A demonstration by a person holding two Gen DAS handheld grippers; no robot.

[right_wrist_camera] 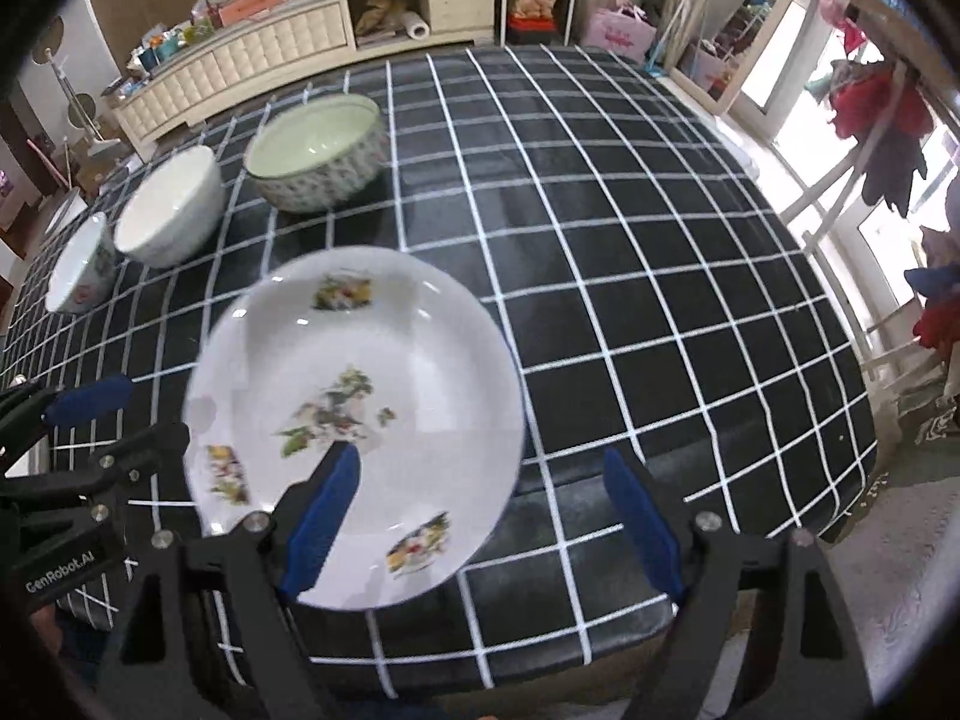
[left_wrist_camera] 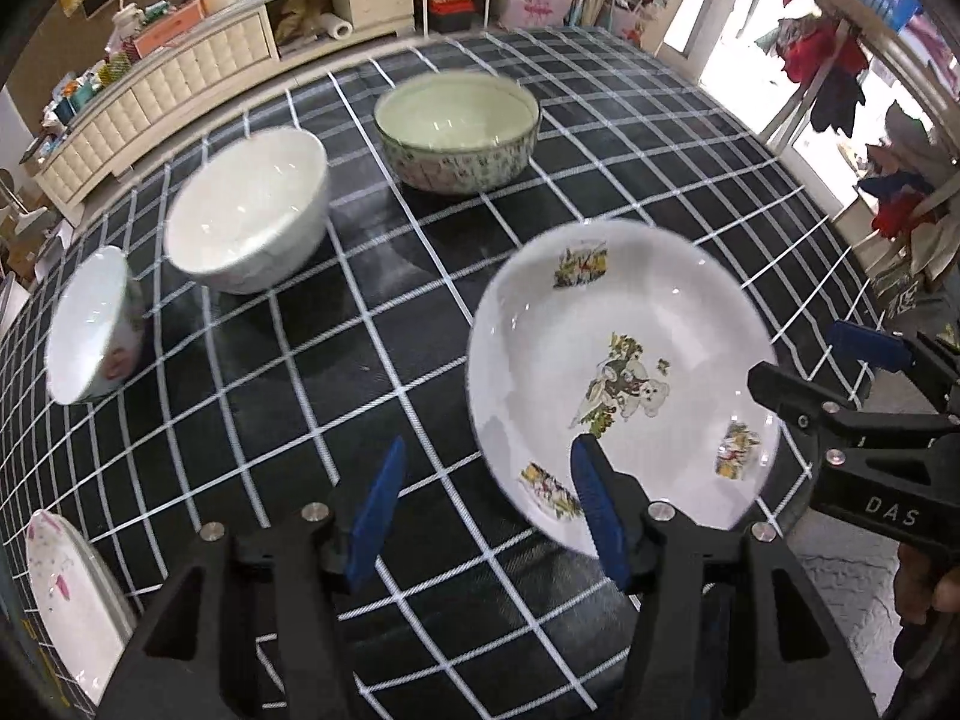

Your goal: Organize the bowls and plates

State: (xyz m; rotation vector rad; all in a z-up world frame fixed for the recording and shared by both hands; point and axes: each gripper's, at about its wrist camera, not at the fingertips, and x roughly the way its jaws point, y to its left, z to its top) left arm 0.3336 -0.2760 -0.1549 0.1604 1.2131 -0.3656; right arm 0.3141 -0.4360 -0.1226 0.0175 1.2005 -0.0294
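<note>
The left hand-held gripper [left_wrist_camera: 486, 501] and the right hand-held gripper [right_wrist_camera: 486, 516] both hover open, holding nothing. The decorated plate [left_wrist_camera: 624, 378] lies between them near the worktop's [right_wrist_camera: 630, 276] front edge. One blue finger of each overlaps its rim.

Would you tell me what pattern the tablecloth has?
The tablecloth is black with a grid of thin white lines; the right wrist view shows it best.

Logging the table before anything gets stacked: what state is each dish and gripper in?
Decorated plate: flat on the tablecloth, empty.
Green patterned bowl: upright, empty.
White bowl: upright, empty.
Small bowl: upright, empty.
Left gripper: jaws open, holding nothing.
Right gripper: jaws open, holding nothing.
</note>
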